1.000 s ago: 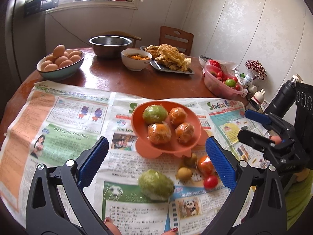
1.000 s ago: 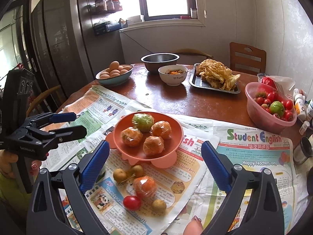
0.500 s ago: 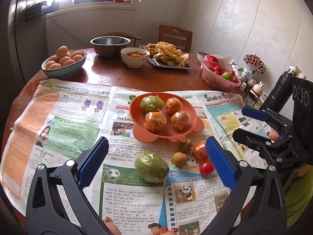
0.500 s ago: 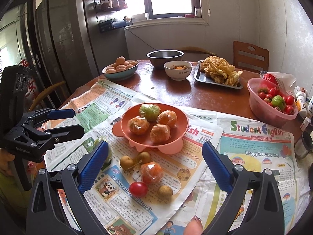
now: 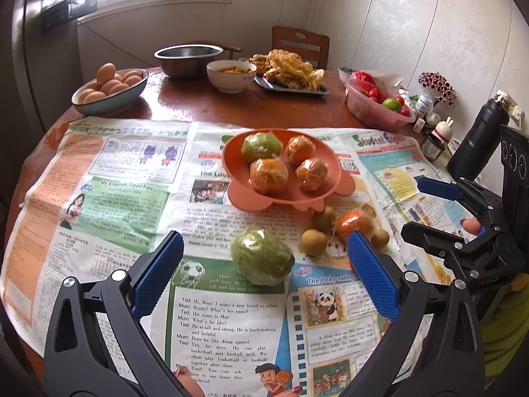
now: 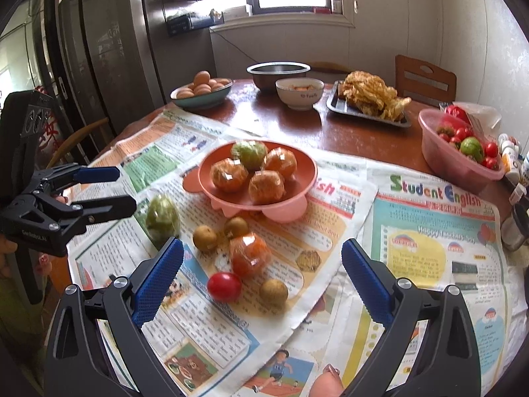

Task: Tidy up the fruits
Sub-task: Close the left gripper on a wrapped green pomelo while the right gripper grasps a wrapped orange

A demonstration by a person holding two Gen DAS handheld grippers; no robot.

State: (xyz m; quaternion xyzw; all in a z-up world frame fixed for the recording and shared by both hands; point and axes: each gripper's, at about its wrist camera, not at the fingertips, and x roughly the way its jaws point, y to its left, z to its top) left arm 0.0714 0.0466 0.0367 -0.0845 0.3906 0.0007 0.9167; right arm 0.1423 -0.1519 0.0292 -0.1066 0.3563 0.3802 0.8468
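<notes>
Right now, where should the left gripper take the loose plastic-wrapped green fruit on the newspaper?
Across its rounded middle, approaching straight ahead and down. The plastic-wrapped green fruit lies on its side, apart from other fruit, roughly centred before the open left gripper, whose jaws look wide enough.

Newspaper (image 5: 139,198) covers near half of table (image 5: 185,109). Plate (image 5: 330,195) on newspaper holds four wrapped fruits. Before plate: big wrapped fruit (image 5: 261,256) left, small fruits (image 6: 205,238), wrapped orange (image 6: 249,254) and tomato (image 6: 224,286) right. Behind: egg bowl (image 5: 109,102) left, metal bowl (image 5: 188,56), small bowl (image 5: 231,76), tray (image 5: 291,87), tub (image 5: 377,112) right.
</notes>
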